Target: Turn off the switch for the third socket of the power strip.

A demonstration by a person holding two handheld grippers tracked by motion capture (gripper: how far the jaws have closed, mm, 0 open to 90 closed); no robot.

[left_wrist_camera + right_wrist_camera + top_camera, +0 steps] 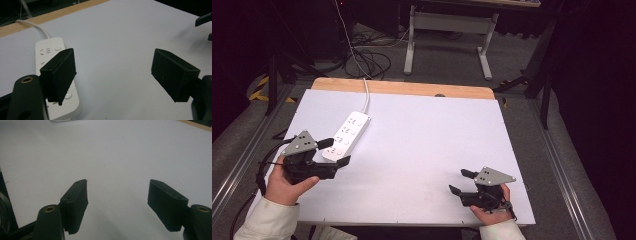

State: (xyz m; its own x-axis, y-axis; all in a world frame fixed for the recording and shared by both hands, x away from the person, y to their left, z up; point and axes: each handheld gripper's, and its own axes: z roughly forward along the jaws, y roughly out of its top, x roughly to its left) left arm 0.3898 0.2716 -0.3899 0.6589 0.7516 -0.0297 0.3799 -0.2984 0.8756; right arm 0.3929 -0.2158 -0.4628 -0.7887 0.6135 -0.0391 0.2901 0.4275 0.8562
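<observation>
The left tongs stand wide apart, holding nothing, beside the white power strip; the right tongs gape empty over the table.

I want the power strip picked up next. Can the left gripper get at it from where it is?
Probably yes. The left gripper is open and empty right beside the power strip, with one jaw over its near end. Only bare table surrounds it; its cord trails off the far edge.
</observation>
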